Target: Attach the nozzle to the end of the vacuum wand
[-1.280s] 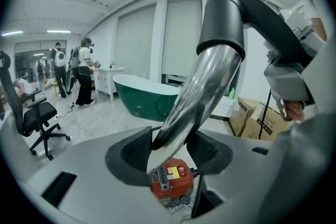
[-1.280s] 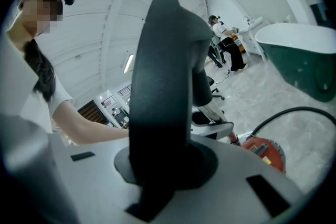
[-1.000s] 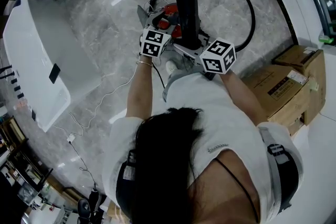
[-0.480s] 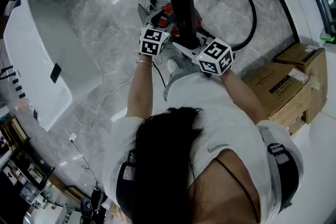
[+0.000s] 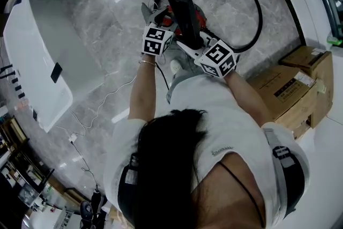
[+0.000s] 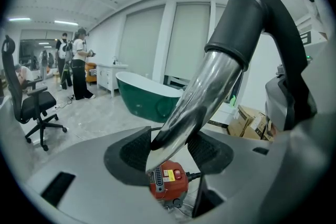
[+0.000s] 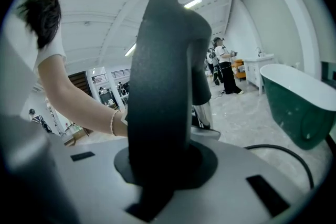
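Two grips above the vacuum (image 6: 167, 181): left gripper (image 6: 173, 149) clenches the wand (image 6: 210, 86) steady; right gripper (image 7: 163, 160), fingers clamped, presents the nozzle (image 7: 157, 86) (likely for mating).

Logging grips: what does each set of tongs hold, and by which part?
Left tongs: the metal wand, just above its slanted open end. Right tongs: the black nozzle, near its lower end.

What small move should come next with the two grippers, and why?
The left gripper holds the wand, and its end is bare; the right gripper clamps the nozzle. So the next move is probably to bring the nozzle up to that end.
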{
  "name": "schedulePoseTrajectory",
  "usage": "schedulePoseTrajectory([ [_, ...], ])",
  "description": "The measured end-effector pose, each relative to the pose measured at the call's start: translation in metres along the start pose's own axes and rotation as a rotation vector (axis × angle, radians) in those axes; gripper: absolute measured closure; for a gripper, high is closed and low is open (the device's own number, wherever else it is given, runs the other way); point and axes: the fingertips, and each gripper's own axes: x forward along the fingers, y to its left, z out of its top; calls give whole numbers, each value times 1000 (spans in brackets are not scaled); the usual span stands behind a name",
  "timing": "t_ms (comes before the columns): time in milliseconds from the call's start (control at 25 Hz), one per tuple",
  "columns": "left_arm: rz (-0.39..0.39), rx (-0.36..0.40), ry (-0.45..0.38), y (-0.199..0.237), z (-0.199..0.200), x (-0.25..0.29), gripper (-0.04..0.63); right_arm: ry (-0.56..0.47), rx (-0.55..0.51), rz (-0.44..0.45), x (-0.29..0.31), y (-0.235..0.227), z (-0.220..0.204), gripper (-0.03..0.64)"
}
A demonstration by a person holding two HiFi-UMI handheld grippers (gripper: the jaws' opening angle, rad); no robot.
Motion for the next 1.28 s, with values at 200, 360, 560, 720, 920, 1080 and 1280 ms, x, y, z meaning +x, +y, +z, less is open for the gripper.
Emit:
schedulePoseTrajectory([
  [200,-4,-1,-2,0,1,3,383,-19,-40,-56,3,-9,-1,560],
  [360,-8,8,4,2,1,1,383,-21,-61,-65,5,-9,0,560],
  [560,-22,10,11,4,-1,-2,383,14,-117,-59,8,-9,-4,560],
  [720,-19,16,14,3,-2,-1,383,52,-131,-68,7,-12,-6,561],
  [920,-21,32,16,1,-1,0,383,87,-128,-76,6,-13,-8,561],
  [1080,-14,45,19,2,0,2,383,130,-111,-104,5,-14,-7,561],
  [1280,-15,40,18,-1,1,4,383,117,-13,-151,5,-10,-5,561],
])
